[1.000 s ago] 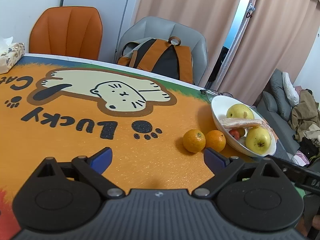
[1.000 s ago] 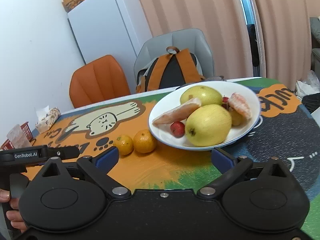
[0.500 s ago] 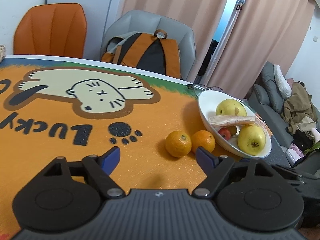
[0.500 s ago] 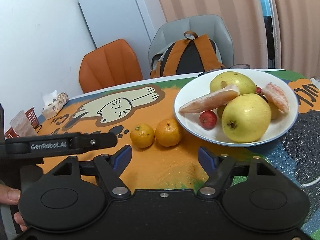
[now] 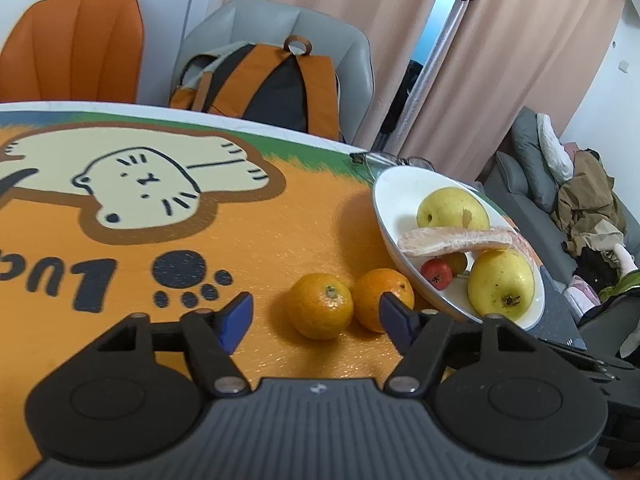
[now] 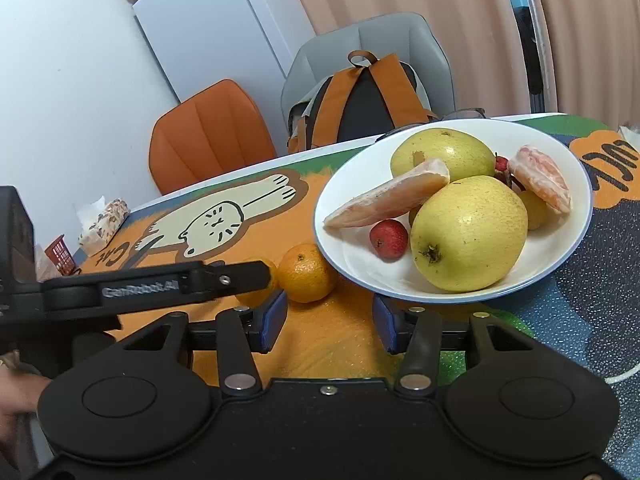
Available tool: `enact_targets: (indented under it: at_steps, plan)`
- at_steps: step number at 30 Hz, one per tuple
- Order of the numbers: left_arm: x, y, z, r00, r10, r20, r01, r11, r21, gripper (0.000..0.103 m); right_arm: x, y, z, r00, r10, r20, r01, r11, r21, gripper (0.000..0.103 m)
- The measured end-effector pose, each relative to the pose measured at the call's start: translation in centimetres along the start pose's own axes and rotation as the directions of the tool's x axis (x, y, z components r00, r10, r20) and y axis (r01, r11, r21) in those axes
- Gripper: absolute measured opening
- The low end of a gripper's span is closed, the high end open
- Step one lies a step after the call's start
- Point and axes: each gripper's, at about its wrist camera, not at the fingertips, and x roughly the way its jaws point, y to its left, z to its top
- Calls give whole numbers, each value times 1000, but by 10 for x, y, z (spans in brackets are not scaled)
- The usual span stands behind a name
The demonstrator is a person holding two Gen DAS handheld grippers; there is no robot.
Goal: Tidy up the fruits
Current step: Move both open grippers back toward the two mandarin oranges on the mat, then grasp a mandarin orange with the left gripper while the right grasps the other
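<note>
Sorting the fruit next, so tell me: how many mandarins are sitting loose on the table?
2. One mandarin lies on the orange mat; the other mandarin sits beside it, against the white plate. More may hide behind the plate.

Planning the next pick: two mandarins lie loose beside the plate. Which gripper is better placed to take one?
Left, probably. The left gripper frames the near mandarin, jaws closing but not touching. The right gripper points at bare mat beside the plate.

- Two tangerines [image 5: 320, 306] [image 5: 382, 298] lie side by side on the worktop [image 5: 260, 240], just left of the plate [image 5: 394, 196].
- Pears [image 6: 468, 234] [image 6: 442, 154], segments [image 6: 386, 200] and a berry [image 6: 388, 239] lie in the plate.
- Behind the worktop stand two chairs [image 5: 72, 44] [image 5: 348, 52]; a backpack [image 5: 260, 80] sits on the right one.
</note>
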Motion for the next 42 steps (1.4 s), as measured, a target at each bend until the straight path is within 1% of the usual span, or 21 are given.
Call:
enact_targets:
  at_steps: [2, 5, 6, 9, 12, 14, 17, 18, 20, 24, 28, 30, 31, 33, 34, 35, 37, 39, 40, 41, 42]
  plan:
    - [5, 3, 1, 1000, -18, 2, 18, 1000, -10, 59, 1, 0, 1, 1000, 5, -1, -5, 1000, 4, 49]
    - [8, 7, 3, 1000, -30, -9, 29, 999, -29, 37, 3, 3, 2, 1000, 13, -3, -13, 1000, 4, 49]
    - [8, 8, 2, 999, -36, -11, 35, 999, -36, 37, 4, 5, 2, 1000, 13, -3, -13, 1000, 2, 49]
    - [4, 12, 2, 1000, -21, -5, 20, 999, -35, 36, 8, 8, 3, 1000, 17, -5, -17, 1000, 3, 50]
    - [-2, 21, 0, 1000, -11, 0, 11, 998, -56, 36, 12, 14, 5, 1000, 19, -4, -19, 1000, 1, 51]
    - [-7, 26, -1, 1000, 1, 7, 0, 998, -64, 36, 14, 18, 5, 1000, 18, -4, -18, 1000, -3, 58]
    - [-12, 35, -2, 1000, 10, 12, -9, 997, -79, 36, 21, 26, 6, 1000, 9, -8, -9, 1000, -18, 62]
    - [-14, 37, -3, 1000, 16, 14, -15, 996, -83, 36, 24, 29, 7, 1000, 2, -12, -2, 1000, -22, 63]
    - [-18, 42, -4, 999, 28, 20, -26, 995, -95, 36, 30, 32, 8, 1000, -11, -19, 10, 1000, -20, 68]
    - [-28, 55, -5, 997, 63, 39, -58, 991, -120, 36, 37, 43, 8, 999, -34, -12, 33, 998, -51, 70]
    - [-37, 65, -5, 995, 80, 54, -72, 987, -146, 36, 47, 57, 6, 995, -99, -9, 98, 990, -98, 71]
    - [-42, 69, -6, 994, 87, 59, -77, 985, -154, 36, 51, 62, 6, 992, -127, -3, 126, 987, -103, 70]
    - [-44, 71, -7, 994, 90, 62, -79, 985, -156, 36, 53, 63, 6, 991, -134, -1, 133, 985, -106, 66]
    - [-49, 75, -8, 993, 96, 68, -84, 983, -162, 36, 57, 62, 7, 991, -136, -14, 134, 987, -88, 49]
    - [-52, 76, -8, 992, 98, 74, -85, 983, -164, 36, 60, 58, 7, 992, -122, -40, 120, 991, -55, 34]
    - [-55, 78, -8, 992, 100, 80, -86, 982, -167, 36, 61, 55, 6, 993, -108, -39, 107, 994, -32, 32]
    - [-61, 80, -8, 990, 108, 90, -91, 981, -173, 36, 59, 57, 4, 992, -124, -31, 123, 992, -37, 31]
    - [-66, 82, -9, 988, 116, 97, -98, 979, -177, 36, 56, 59, 3, 992, -120, -25, 119, 992, -36, 30]
    - [-68, 83, -9, 988, 119, 99, -100, 979, -180, 36, 54, 60, 2, 993, -112, -25, 111, 993, -34, 23]
    - [-70, 83, -10, 988, 120, 102, -100, 978, -181, 36, 53, 60, 1, 994, -103, -29, 102, 994, -31, 1]
    - [-72, 82, -10, 987, 120, 104, -100, 979, -180, 36, 51, 61, 1, 995, -93, -31, 92, 995, -24, 1]
